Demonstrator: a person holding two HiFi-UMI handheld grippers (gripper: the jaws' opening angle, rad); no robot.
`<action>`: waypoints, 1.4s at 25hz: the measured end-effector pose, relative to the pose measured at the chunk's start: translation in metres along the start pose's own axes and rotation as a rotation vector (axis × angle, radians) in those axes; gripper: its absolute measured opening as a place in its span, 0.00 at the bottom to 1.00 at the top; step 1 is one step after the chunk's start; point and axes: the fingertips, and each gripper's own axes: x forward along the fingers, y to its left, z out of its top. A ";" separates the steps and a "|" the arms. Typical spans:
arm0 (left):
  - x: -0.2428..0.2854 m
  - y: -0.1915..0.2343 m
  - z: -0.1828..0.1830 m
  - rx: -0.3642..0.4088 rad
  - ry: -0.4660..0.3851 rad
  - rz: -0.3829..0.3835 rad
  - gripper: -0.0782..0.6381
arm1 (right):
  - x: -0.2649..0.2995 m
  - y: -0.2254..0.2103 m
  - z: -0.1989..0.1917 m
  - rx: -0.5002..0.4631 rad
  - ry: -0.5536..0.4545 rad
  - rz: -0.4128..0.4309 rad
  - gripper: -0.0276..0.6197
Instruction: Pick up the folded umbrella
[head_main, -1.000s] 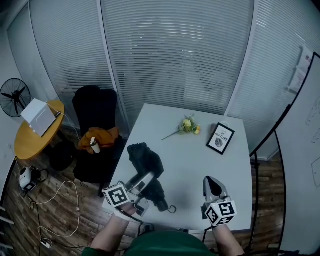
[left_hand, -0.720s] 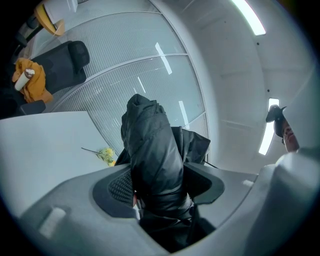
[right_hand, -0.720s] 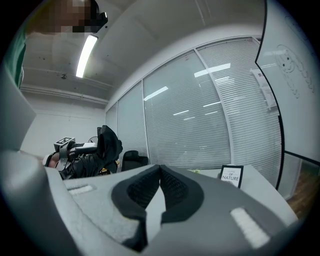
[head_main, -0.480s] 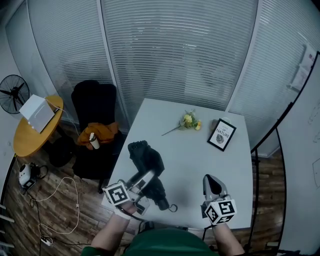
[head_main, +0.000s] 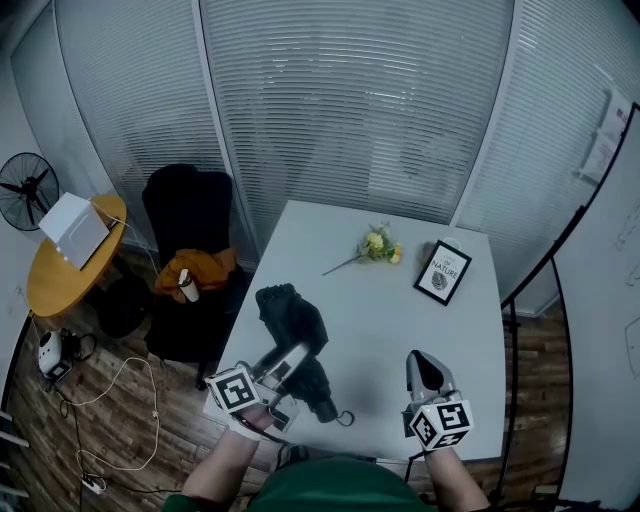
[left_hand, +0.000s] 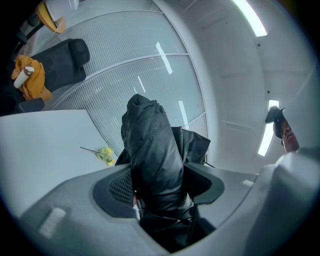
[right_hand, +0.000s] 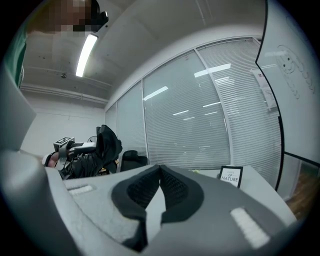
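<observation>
nearest the camera, the person's two forearms reach over the near edge of a white table (head_main: 400, 310). the left gripper (head_main: 291, 360) is clamped on the folded umbrella (head_main: 296, 325), a black bundle caught between its two pads. the left gripper view shows the dark fabric filling the gap between the jaws and running forward past them. the umbrella sits over the near left part of the table, and a small strap loop (head_main: 345, 418) shows at its near end. the right gripper (head_main: 422, 366) is over the near right part of the table, well apart from the umbrella, its jaws pressed together on nothing.

compared with a second ago, both grippers and the umbrella are in almost the same places, and the grip looks unchanged.

further back on the table lie a yellow flower (head_main: 376, 247) and, to its right, a framed picture (head_main: 443, 271). beyond the table's left side stands a black chair (head_main: 185, 210) with an orange cloth (head_main: 200, 270) on its seat, then a round yellow table (head_main: 50, 285) and a fan (head_main: 27, 190). slatted blinds (head_main: 350, 100) close the far side.
</observation>
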 end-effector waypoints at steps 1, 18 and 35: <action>0.000 0.000 0.000 -0.001 -0.001 0.000 0.51 | -0.001 0.000 0.000 0.001 0.000 0.001 0.05; -0.010 0.000 -0.004 -0.020 -0.002 -0.007 0.51 | -0.005 0.010 0.004 -0.005 -0.022 0.044 0.05; -0.010 0.004 -0.004 0.028 0.019 -0.025 0.51 | -0.008 0.011 0.003 -0.022 -0.022 0.032 0.05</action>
